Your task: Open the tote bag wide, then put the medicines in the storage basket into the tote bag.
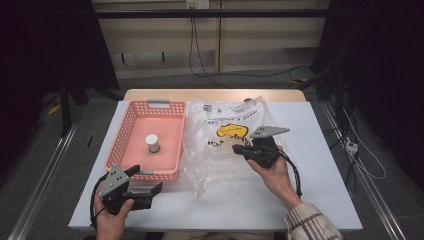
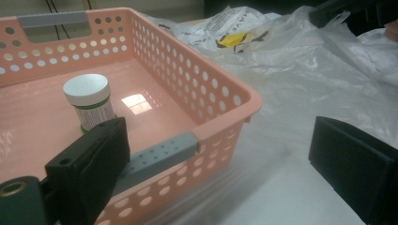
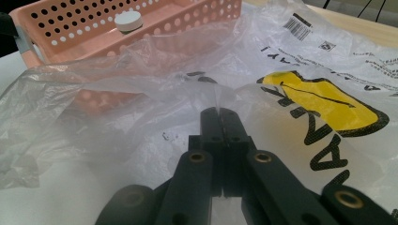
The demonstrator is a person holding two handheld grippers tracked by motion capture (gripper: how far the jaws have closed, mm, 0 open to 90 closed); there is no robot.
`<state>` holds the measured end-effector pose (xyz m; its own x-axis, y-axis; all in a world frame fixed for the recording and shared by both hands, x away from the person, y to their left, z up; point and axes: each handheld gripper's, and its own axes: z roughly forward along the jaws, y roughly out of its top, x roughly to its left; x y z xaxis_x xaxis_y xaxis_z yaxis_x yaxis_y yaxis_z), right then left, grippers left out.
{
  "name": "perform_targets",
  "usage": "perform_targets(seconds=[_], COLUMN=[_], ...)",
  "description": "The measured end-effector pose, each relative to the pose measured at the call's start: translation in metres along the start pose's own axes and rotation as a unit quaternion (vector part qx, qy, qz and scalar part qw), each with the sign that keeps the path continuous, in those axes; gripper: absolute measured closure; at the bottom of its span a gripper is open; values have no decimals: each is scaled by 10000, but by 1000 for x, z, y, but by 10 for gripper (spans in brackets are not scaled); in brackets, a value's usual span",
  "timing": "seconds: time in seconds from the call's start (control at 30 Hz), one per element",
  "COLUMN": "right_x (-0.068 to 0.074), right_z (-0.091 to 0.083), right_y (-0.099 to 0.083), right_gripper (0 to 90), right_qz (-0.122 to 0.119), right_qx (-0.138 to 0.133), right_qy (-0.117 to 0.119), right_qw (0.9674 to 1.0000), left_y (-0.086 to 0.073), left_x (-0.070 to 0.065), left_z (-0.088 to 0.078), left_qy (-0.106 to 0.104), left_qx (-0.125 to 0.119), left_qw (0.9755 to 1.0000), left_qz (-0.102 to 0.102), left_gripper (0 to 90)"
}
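Through the left gripper view I see my left tongs [image 2: 225,164] standing wide apart, one black jaw low at the left and the other low at the right, nothing between the pads. The near right corner of the pink basket [image 2: 220,89] sits in the gap, its grey handle strip [image 2: 159,157] just beside the left jaw. Inside the basket a small jar [image 2: 89,101] with a white lid and a green-banded label stands upright on the floor of the basket, apart from the walls. To the right and farther off, a clear plastic bag [image 2: 300,61] with a yellow print lies crumpled on the white surface [image 2: 272,197], touching the basket's right wall.
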<state>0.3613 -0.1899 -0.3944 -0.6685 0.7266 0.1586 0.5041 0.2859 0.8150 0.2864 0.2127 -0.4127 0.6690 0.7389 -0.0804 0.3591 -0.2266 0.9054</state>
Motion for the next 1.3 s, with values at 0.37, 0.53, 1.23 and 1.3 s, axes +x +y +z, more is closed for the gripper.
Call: perform_targets(seconds=[0.37,0.53,1.23,1.3], right_x=[-3,-6,-9,-9], right_z=[-5,-6,-9,-9], right_y=[20,27,29,29], right_gripper=[900,900,900,900], right_qz=[-5,-16,-54,-42], right_qx=[-199,-333,-410,-409], right_qy=[29,63,97,102], right_qw=[9998,9994,9991,9991], left_y=[0,-2,4,7], left_x=[1,4,3,-1], left_z=[1,-1,-3,-5], left_qy=[-3,5,-155,-214], left_qx=[9,-36,98,95], left_qw=[10000,10000,9997,9996], left_qz=[10,-40,136,164], left_gripper=[53,53,52,55])
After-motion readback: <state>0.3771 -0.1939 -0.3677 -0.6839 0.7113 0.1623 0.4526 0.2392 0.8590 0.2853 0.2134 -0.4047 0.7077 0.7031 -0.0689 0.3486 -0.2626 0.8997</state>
